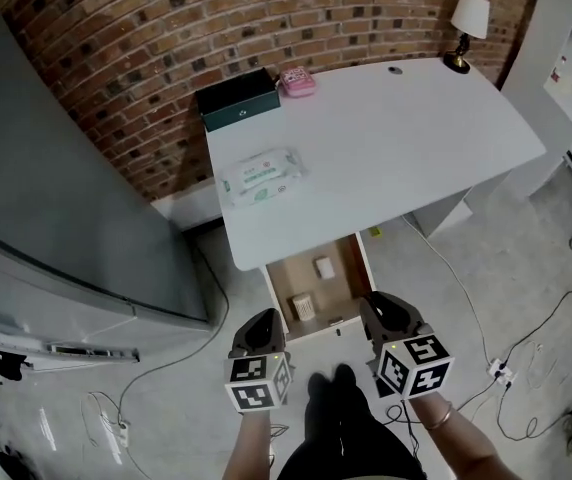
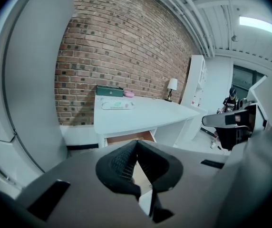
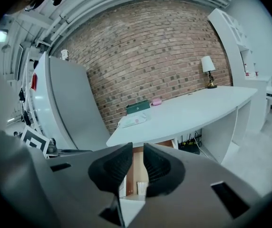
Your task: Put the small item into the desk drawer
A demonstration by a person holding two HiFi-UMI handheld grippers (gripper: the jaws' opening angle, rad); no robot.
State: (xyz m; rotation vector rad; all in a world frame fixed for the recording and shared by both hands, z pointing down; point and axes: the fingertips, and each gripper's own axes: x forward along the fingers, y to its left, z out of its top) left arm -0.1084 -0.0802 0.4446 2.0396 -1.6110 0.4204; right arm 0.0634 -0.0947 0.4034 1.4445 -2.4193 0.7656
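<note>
Small item (image 1: 303, 306), the pale ribbed one, is already sitting inside the open drawer (image 1: 349, 268), down at the near end just behind the drawer front. A second pale piece (image 1: 323, 266) is lying further up the frame, deeper in. So to me the drop-off part is looking done, and what's left is shutting the drawer.

What that turns on: the drawer is sticking out from under the worktop (image 1: 386, 138) toward the bottom of the frame, and both tools are hanging right at its front edge. The left hand-held gripper (image 1: 262, 324) is sitting at the lower left corner with its jaws pinched together at the tips, nothing in them. The right hand-held gripper (image 1: 374, 306) is sitting at the lower right corner with its jaws a little apart and empty; in its own view it's looking straight through that gap at the ribbed item.

Item-wise, it's lying up-frame and between the two, a bit nearer the left one. For a push, either is close enough, and the push is going straight up the frame.
</note>
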